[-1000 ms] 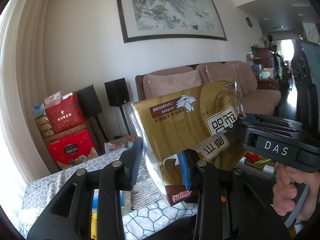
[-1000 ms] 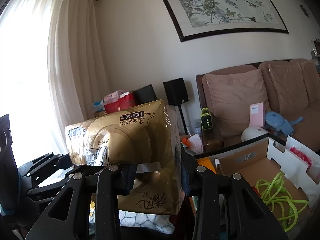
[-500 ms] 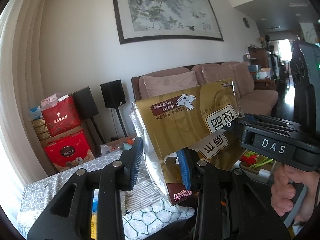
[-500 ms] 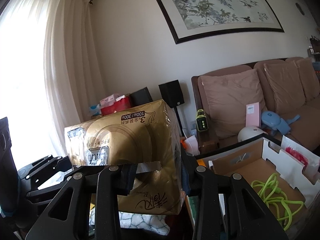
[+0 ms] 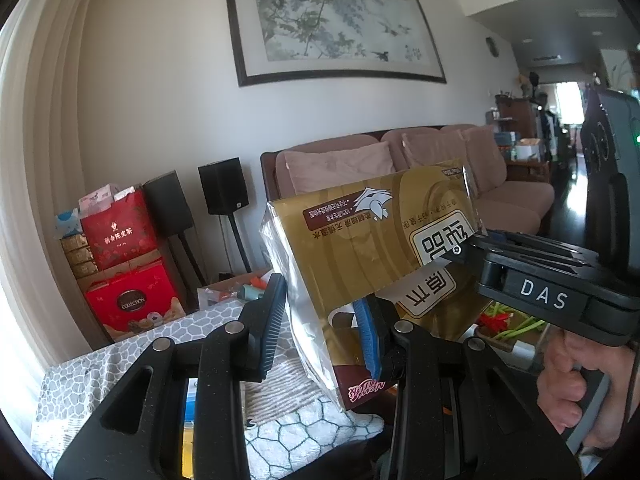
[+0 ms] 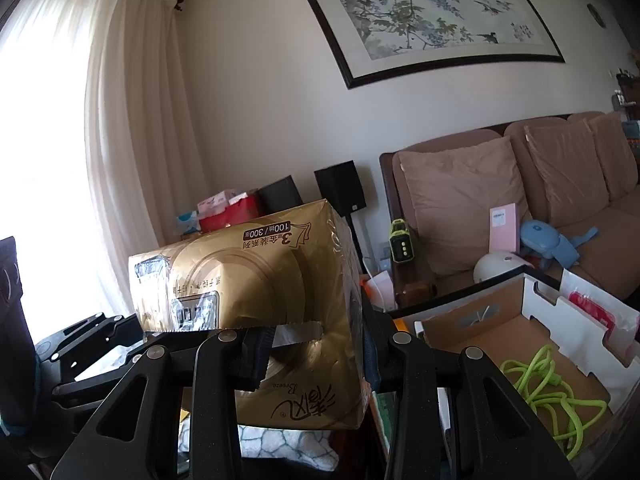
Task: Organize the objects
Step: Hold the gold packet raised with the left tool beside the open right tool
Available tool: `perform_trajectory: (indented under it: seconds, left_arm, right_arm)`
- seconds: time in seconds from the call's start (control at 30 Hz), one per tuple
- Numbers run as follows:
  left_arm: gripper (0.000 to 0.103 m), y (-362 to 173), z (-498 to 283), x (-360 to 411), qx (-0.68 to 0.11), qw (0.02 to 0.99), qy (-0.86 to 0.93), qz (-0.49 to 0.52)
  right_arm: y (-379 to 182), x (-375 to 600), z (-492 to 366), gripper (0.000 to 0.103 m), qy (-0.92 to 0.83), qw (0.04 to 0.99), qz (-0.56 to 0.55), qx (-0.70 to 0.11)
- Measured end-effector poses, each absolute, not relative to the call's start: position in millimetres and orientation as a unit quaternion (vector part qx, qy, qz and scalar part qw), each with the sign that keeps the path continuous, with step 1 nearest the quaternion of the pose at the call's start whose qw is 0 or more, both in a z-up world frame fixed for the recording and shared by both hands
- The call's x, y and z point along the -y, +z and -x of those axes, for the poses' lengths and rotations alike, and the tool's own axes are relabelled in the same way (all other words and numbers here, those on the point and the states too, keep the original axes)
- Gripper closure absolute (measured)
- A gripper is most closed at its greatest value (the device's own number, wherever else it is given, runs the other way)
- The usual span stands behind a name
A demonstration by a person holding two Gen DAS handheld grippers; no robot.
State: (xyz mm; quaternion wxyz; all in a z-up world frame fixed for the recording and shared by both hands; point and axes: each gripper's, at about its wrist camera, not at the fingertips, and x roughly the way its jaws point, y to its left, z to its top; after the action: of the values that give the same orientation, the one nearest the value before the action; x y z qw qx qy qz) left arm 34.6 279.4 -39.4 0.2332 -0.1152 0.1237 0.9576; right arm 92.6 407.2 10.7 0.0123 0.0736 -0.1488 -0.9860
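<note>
A gold plastic-wrapped tissue pack hangs in the air between both grippers, above a cloth-covered table. In the left wrist view my left gripper is shut on the pack's clear-wrapped near end, its blue pads pressing both sides. The other end disappears into my right gripper, a black body marked DAS held by a hand. In the right wrist view the pack fills the space between the fingers of my right gripper, which is shut on it. The left gripper's body shows at the far left.
A grey honeycomb-patterned cloth covers the table below. An open cardboard box holding a green cable sits low on the right. Red gift boxes, black speakers and a pink sofa stand behind.
</note>
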Motion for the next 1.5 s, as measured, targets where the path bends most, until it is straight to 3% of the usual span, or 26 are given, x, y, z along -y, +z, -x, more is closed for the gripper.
perform_trajectory:
  seconds: [1.5]
  left_arm:
    - [0.071, -36, -44, -295, -0.125, 0.245, 0.955, 0.110]
  right_arm:
    - [15, -419, -103, 0.066, -0.986, -0.008, -0.061, 0.158]
